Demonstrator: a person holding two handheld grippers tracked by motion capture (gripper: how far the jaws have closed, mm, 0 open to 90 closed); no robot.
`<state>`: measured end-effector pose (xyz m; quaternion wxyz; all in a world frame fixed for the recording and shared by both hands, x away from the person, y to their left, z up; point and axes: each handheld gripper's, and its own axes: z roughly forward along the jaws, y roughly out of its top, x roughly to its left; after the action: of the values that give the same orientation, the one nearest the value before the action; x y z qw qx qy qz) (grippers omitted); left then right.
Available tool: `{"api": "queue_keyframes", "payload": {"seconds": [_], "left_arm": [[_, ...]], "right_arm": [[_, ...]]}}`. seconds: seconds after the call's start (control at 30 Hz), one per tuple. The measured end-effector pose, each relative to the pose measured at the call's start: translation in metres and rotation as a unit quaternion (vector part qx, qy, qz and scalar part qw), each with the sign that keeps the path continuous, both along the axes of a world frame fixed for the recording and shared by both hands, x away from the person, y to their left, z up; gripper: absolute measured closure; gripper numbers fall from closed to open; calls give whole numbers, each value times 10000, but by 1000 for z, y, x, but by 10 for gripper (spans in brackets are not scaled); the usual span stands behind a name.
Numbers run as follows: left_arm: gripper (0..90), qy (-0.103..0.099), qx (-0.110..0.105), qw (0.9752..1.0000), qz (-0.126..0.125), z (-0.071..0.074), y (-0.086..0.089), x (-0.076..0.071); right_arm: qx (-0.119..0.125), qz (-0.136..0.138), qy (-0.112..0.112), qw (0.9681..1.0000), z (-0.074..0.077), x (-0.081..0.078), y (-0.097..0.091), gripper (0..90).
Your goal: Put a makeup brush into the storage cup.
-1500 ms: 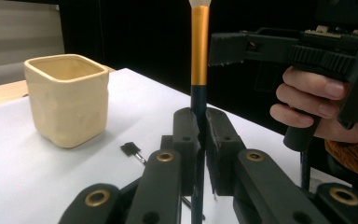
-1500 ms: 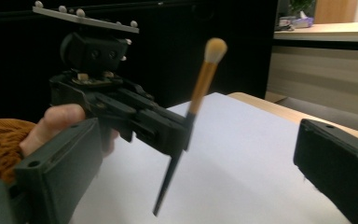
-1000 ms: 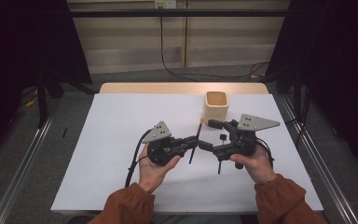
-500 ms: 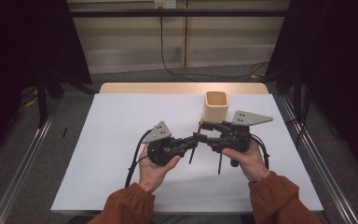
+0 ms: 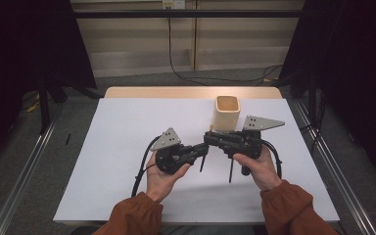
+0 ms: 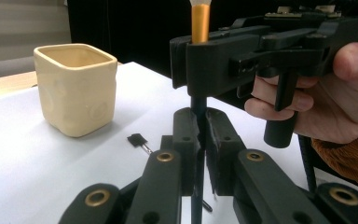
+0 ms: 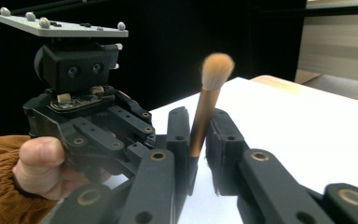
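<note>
Makeup brush (image 7: 204, 122): one, held upright between the two grippers at frame centre of the high view, just below the cup. In that view the brush is too thin to make out beyond dark slivers under the grippers.

Right gripper view: gold ferrule and tan bristle tuft stand up between the right gripper (image 7: 196, 140) jaws; the dark handle below is hidden behind the jaws. Jaws have just been closing and now sit nearly together, pads against the ferrule.

Left gripper view: left gripper (image 6: 200, 135) jaws are clamped on the dark handle lower down. The bristle tip is cut off at the top edge of that frame, and the mid-section is hidden behind the right gripper's body. So both grippers have hold of the same brush (left low, right high).

Count: two grippers, two hands (image 5: 164, 178), two rust-orange sleeves (image 5: 132, 218), both cut off at the bottom edge.

One cream square cup (image 5: 227, 113), upper centre-right of the high view, just above the right gripper, inside not visible.

One small black part (image 6: 137, 140) lies on the white table sheet (image 5: 107, 147) near the cup, too small to identify. Tabletop's wooden far edge shows above the sheet.
</note>
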<state>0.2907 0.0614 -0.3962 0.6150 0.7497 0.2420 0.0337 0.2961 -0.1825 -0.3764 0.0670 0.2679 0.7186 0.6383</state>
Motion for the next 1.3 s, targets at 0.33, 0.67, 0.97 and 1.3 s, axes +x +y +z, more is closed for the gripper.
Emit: {"api": "queue_keyframes", "payload": {"seconds": [0.33, 0.67, 0.97, 1.3], "left_arm": [[828, 11, -8, 10000, -17, -1, 0, 1], [704, 6, -20, 10000, 29, 0, 2, 0], [364, -228, 280, 9989, 300, 2, 0, -4], [58, -142, 211, 9982, 542, 4, 5, 0]], "right_arm": [[-70, 36, -64, 9999, 1, -2, 2, 837], [-56, 22, -147, 9999, 2, -3, 1, 838], [-57, 0, -234, 9997, 4, -4, -1, 839], [-97, -33, -332, 9994, 6, -5, -4, 838]]}}
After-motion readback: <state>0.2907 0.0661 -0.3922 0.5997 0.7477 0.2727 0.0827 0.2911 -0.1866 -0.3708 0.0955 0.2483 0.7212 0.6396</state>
